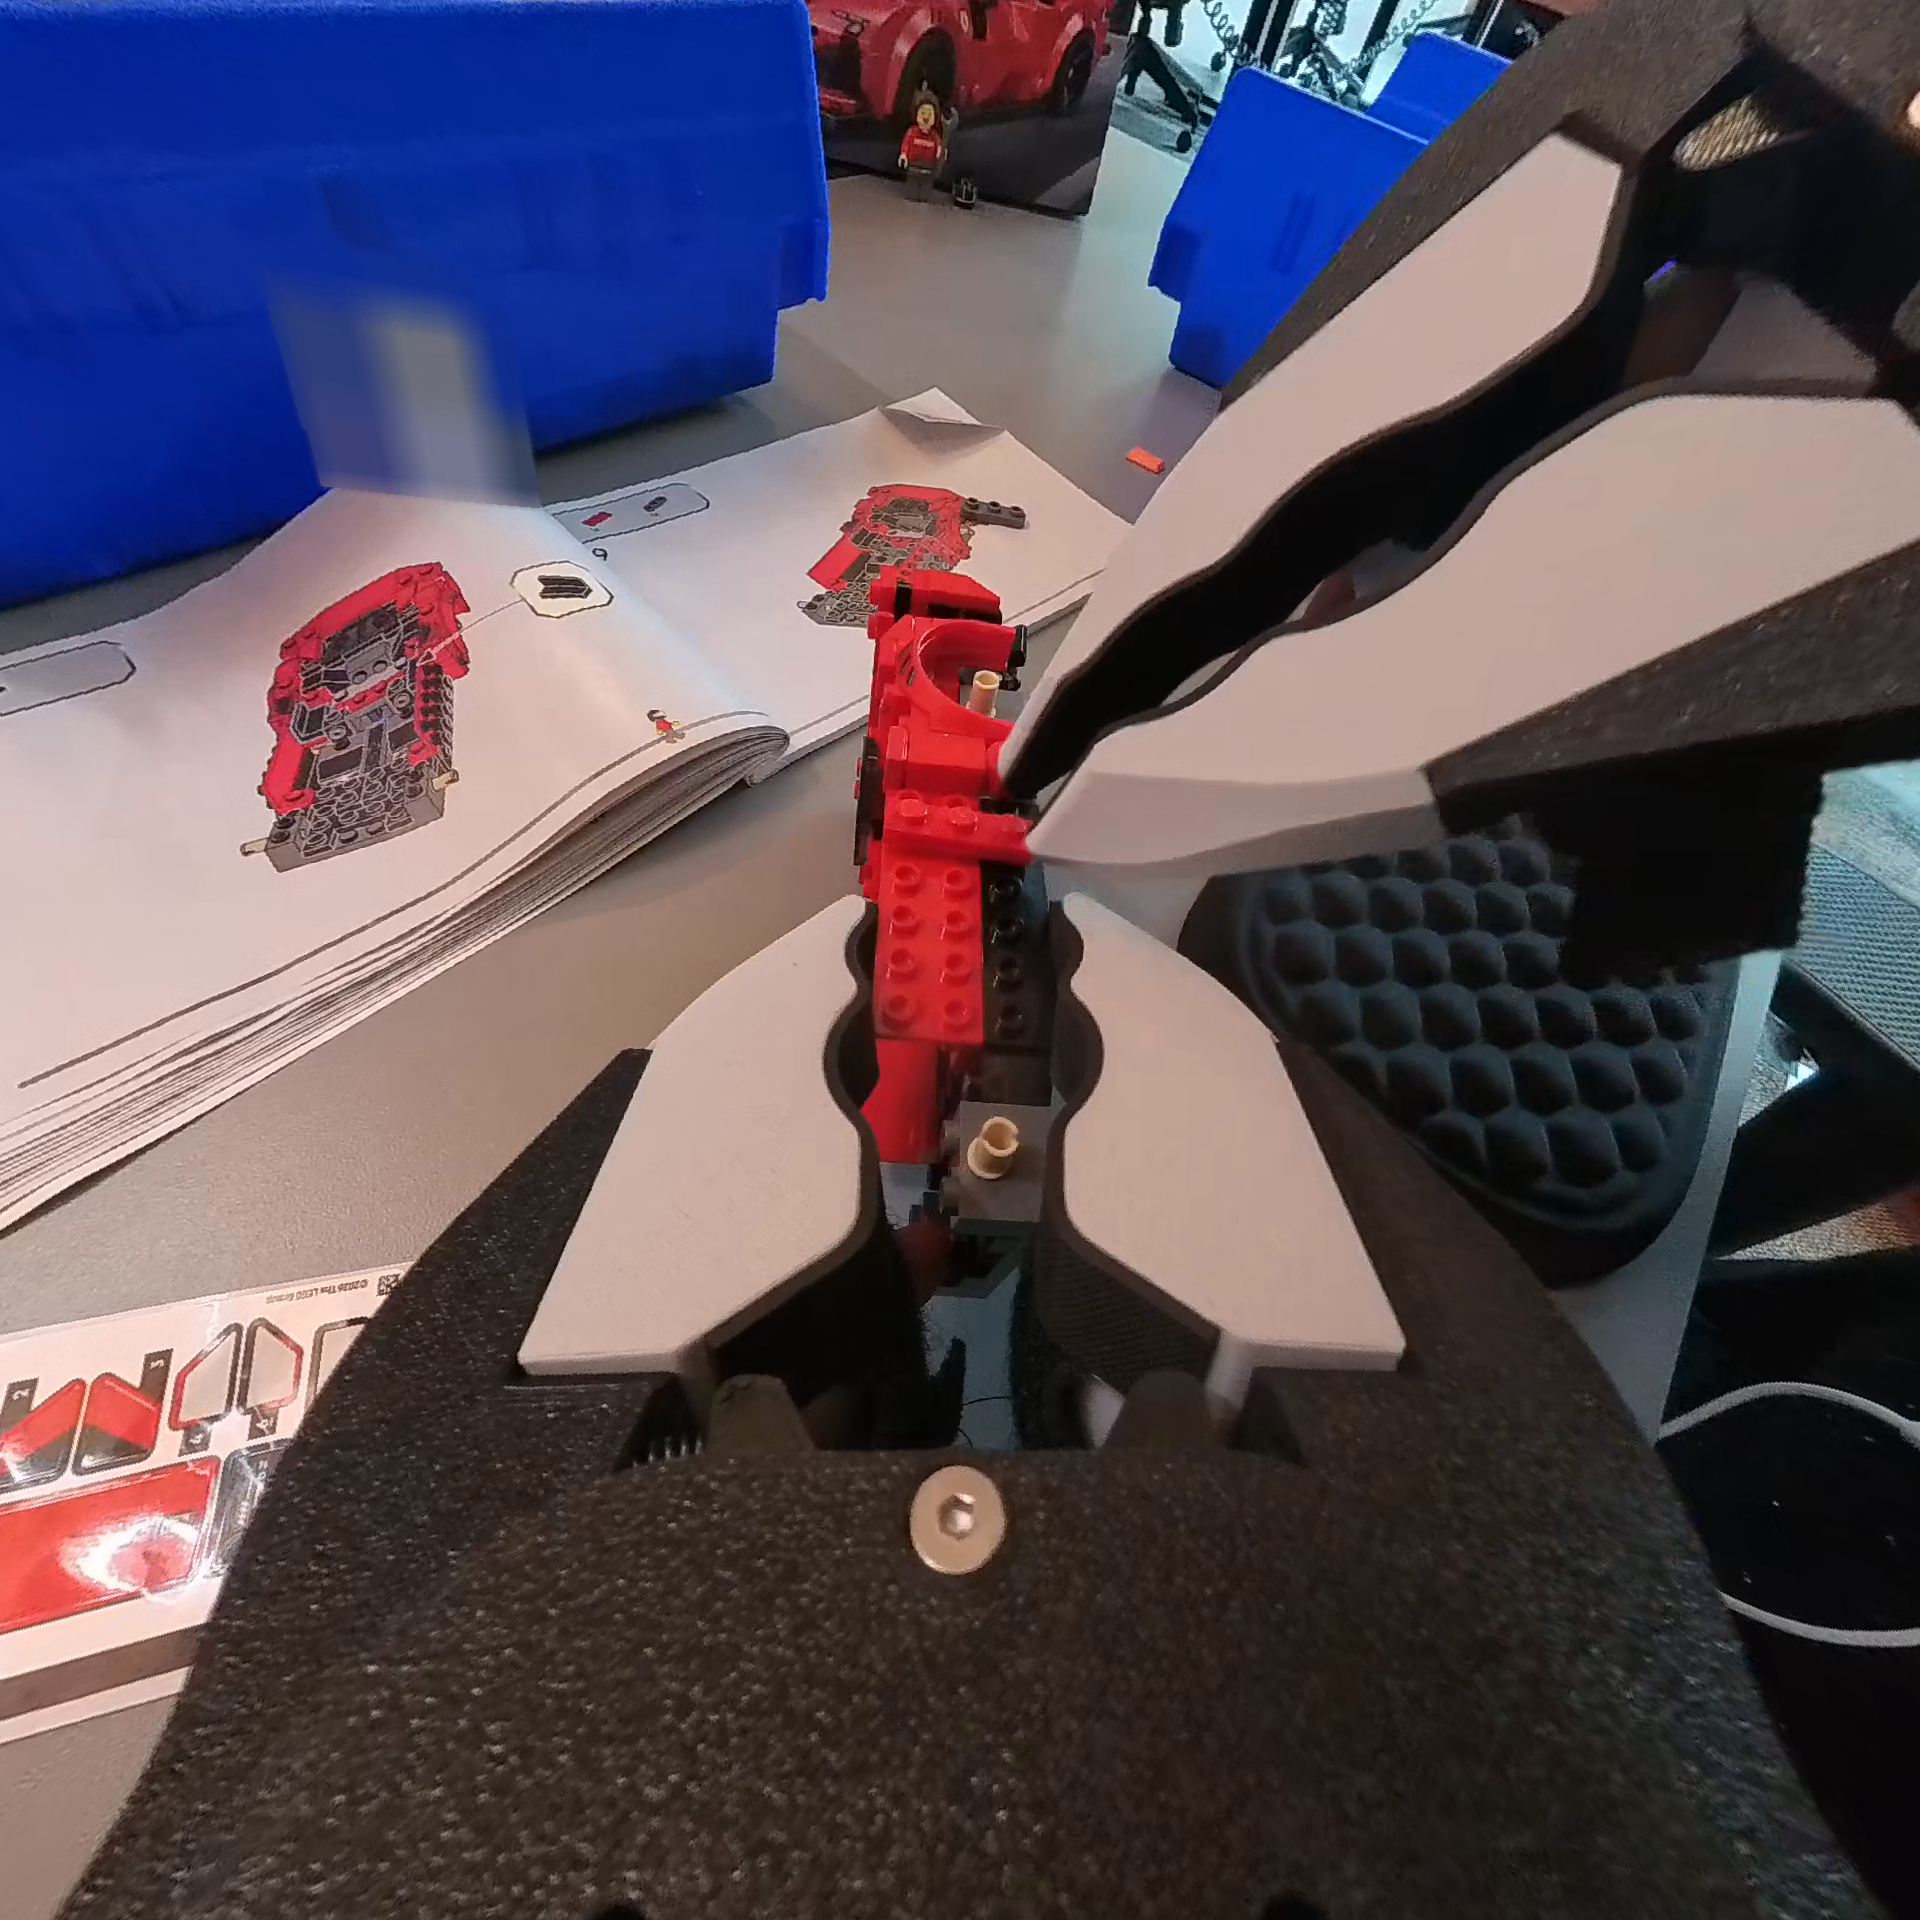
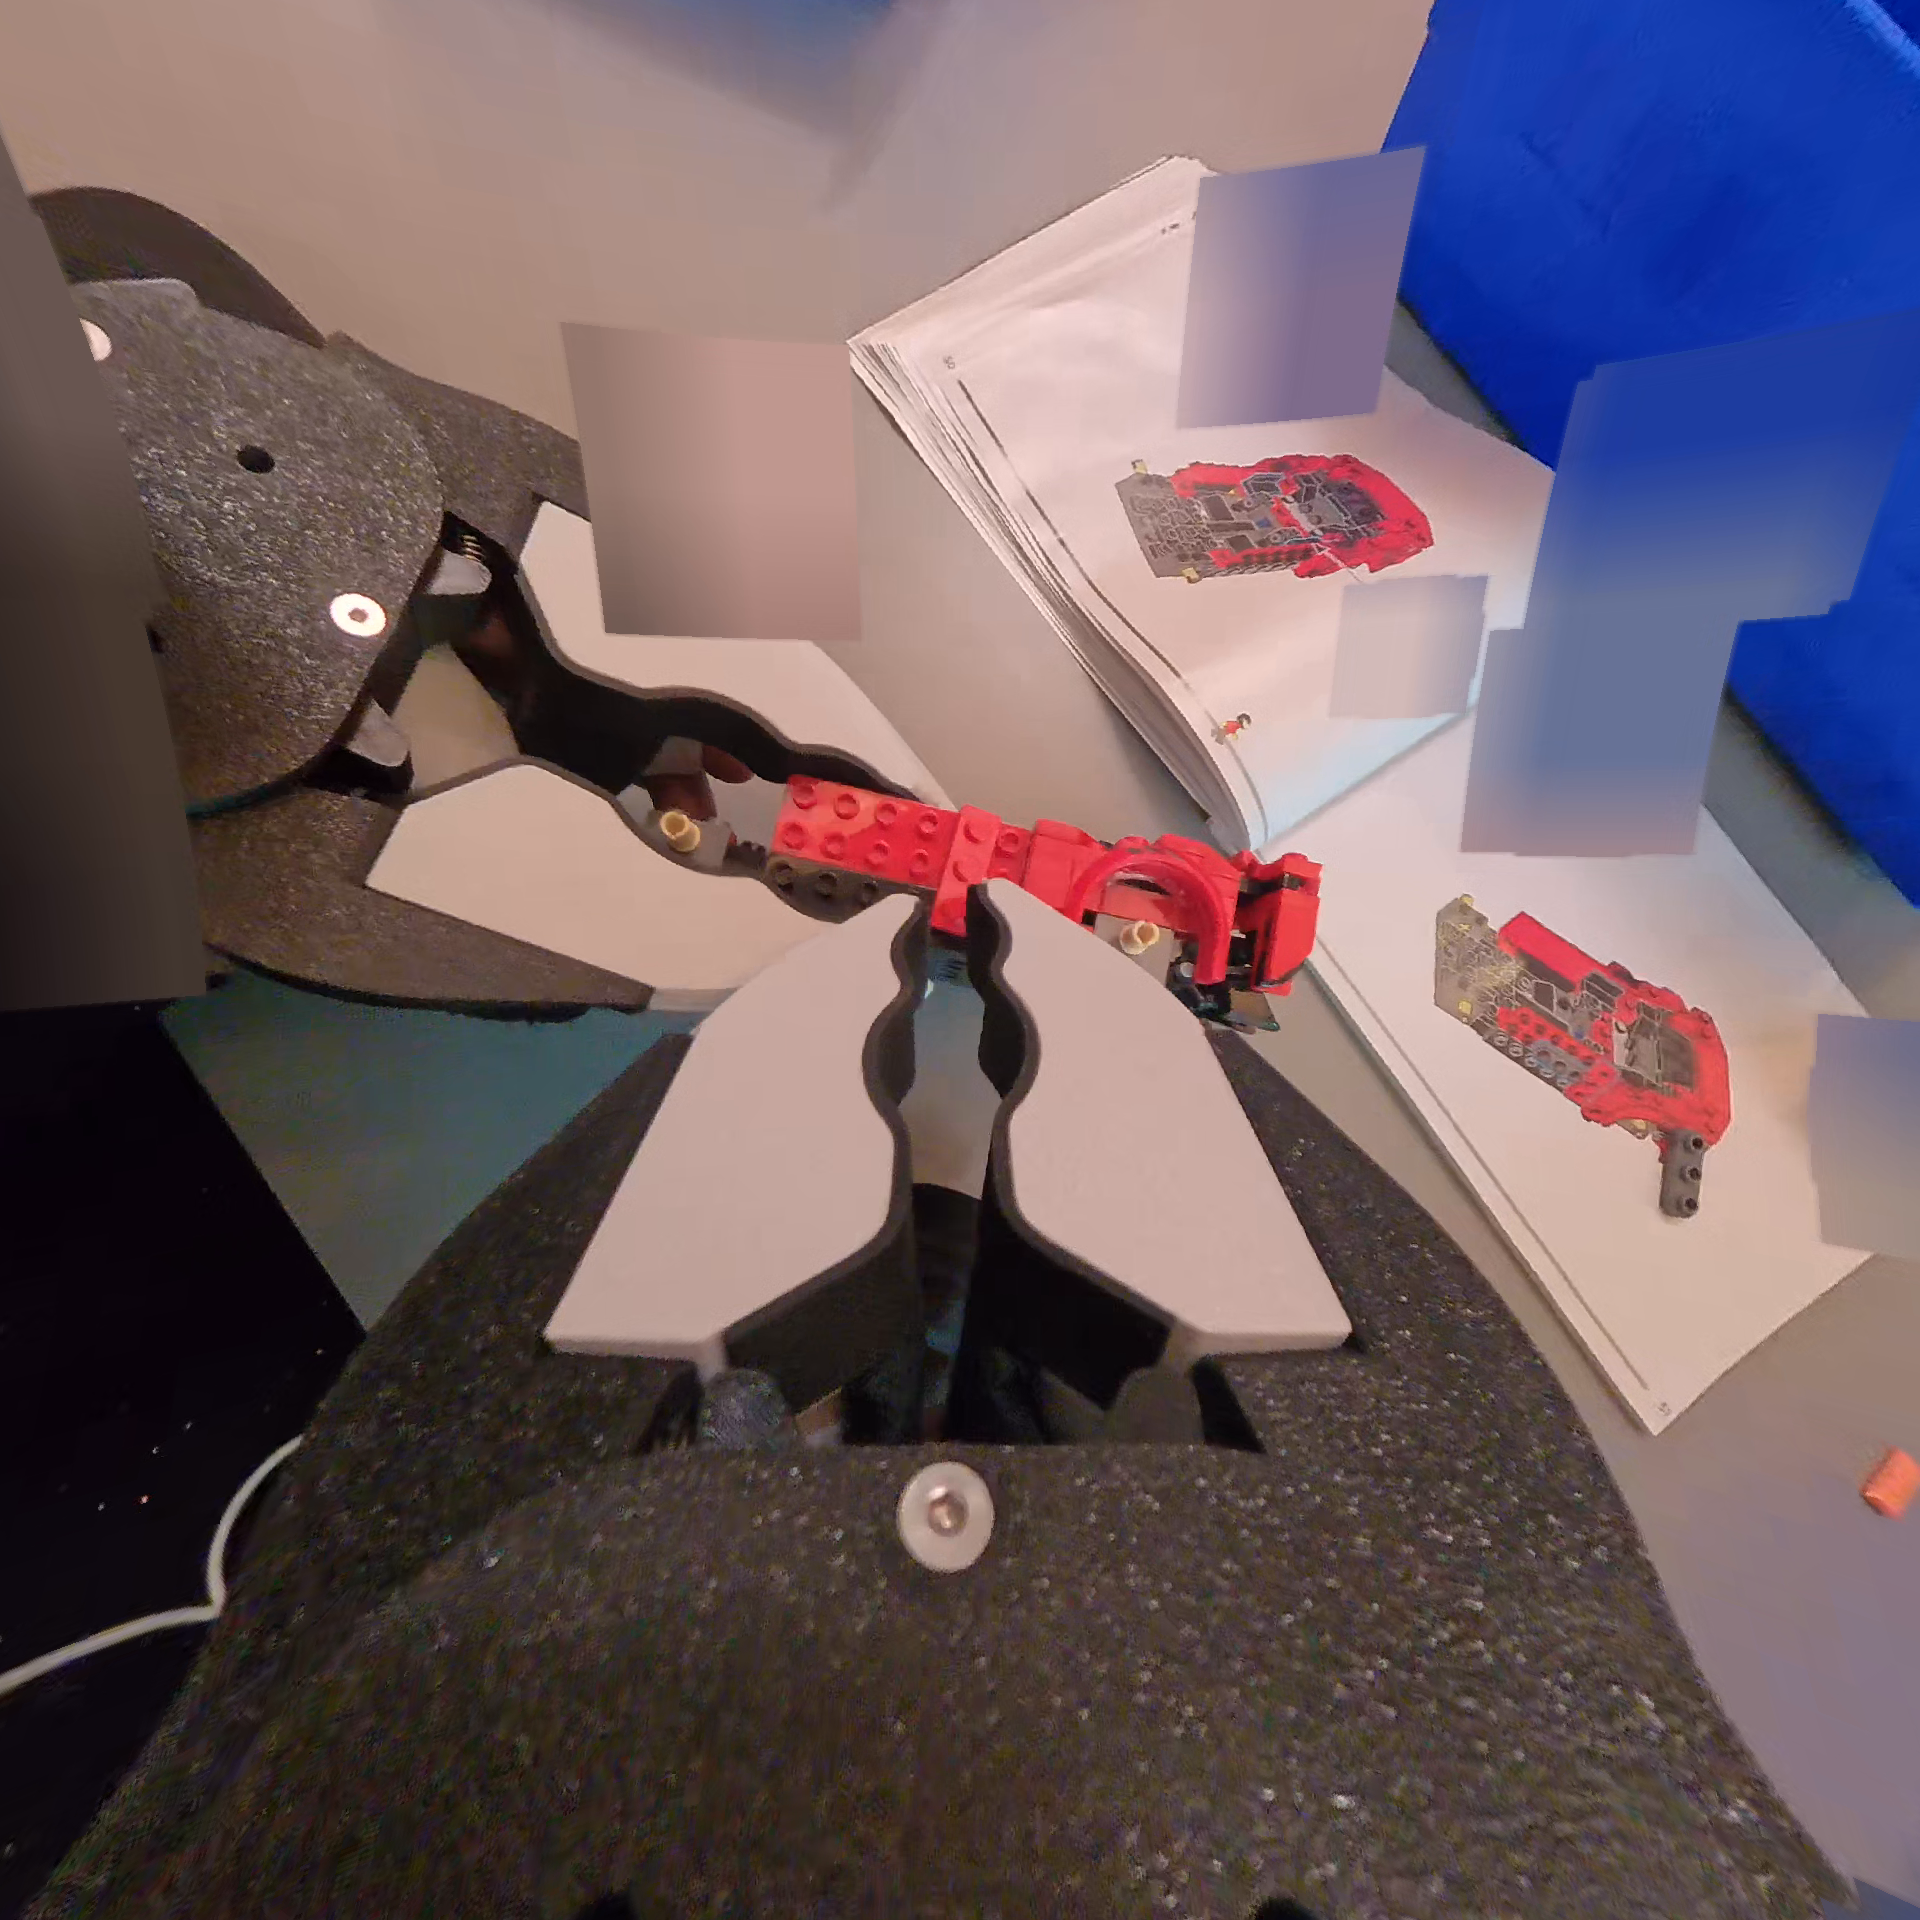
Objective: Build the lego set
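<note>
A partly built red and dark grey lego car point(image 1: 940, 727) with tan axle pins is held in the air between both grippers. My left gripper point(image 1: 961, 935) is shut on the car's rear half, with the studded red plate between its fingers. It also shows in the right wrist view point(image 2: 883, 847), coming in from the left. My right gripper point(image 2: 951, 904) is shut on the side edge of the car point(image 2: 1049, 847) near its middle. In the left wrist view it point(image 1: 1016, 805) enters from the upper right, tips pinched on a thin red plate.
An open instruction booklet point(image 1: 416, 790) point(image 2: 1299, 644) lies on the grey table under the car. Blue bins point(image 1: 416, 208) stand behind, beside the set's box point(image 1: 956, 94). A sticker sheet point(image 1: 125, 1455) lies at front left. A small orange piece point(image 2: 1891, 1481) lies loose. My left and right fingertips are right by each other.
</note>
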Demonstrator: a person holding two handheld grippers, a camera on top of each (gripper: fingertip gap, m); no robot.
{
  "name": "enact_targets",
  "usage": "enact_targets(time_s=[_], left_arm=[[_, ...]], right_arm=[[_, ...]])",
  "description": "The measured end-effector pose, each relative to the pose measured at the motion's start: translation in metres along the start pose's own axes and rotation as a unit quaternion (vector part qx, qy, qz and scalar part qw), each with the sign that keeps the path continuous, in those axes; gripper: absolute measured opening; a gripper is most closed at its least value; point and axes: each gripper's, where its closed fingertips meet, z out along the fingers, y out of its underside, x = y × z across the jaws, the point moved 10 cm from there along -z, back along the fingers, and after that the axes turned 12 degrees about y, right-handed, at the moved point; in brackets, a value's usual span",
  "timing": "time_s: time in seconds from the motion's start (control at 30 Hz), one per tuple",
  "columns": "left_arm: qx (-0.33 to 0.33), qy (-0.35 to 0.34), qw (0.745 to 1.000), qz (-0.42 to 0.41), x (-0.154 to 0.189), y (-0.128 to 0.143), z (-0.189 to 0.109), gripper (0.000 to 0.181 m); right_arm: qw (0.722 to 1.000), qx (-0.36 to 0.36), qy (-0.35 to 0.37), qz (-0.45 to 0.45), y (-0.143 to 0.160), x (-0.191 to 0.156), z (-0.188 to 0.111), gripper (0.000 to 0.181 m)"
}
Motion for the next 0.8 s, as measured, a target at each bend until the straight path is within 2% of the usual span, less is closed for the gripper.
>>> enact_targets(time_s=[0.2, 0.27, 0.53, 0.8], left_arm=[[-0.001, 0.000, 1.000, 0.003, 0.001, 0.000, 0.000, 0.029], [0.000, 0.000, 1.000, 0.004, 0.001, 0.000, 0.000, 0.029], [0.000, 0.002, 1.000, 0.009, 0.001, 0.001, 0.001, 0.029], [-0.002, 0.002, 1.000, 0.019, 0.002, 0.002, 0.002, 0.029]], right_arm=[[0.998, 0.047, -0.031, -0.002, -0.001, 0.016, -0.003, 0.000], [0.997, 0.041, -0.058, 0.009, -0.001, 0.014, 0.000, 0.000], [0.999, 0.046, -0.030, 0.003, 0.000, 0.007, 0.006, 0.000], [0.999, 0.011, -0.050, -0.014, -0.001, 0.007, 0.009, 0.000]])
